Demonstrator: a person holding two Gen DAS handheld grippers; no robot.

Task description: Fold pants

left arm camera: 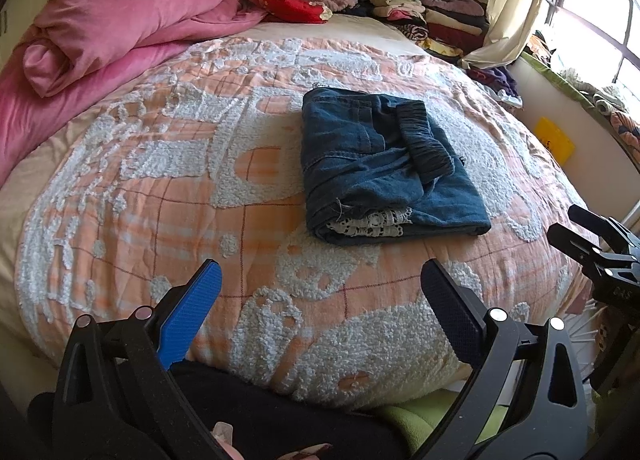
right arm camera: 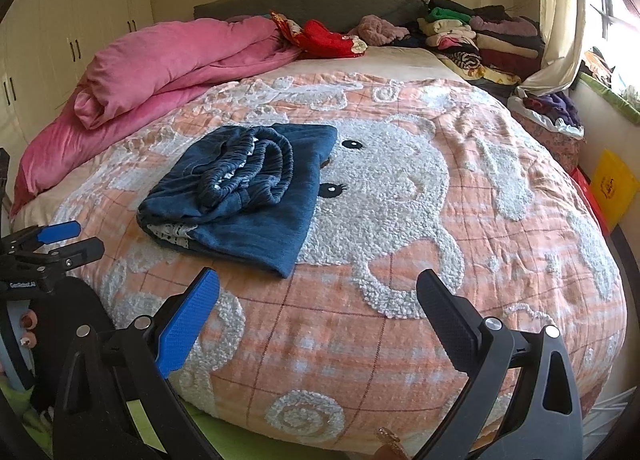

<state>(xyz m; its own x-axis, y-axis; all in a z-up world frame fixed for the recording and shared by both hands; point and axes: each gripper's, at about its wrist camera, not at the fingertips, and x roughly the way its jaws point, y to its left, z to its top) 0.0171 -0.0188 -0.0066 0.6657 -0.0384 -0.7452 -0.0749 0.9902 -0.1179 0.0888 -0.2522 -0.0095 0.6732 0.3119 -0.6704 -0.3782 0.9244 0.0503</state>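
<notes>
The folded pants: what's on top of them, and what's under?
The pants have only their own bunched waistband on top. Under them lies the bedspread; white lace trim peeks from the near fold. Whatever else sits beneath is covered.

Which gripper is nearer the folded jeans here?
Hard to call; roughly equal. The left gripper sits back near the bed's edge, facing the folded jeans; the right gripper is also back, jeans ahead-left.
</notes>
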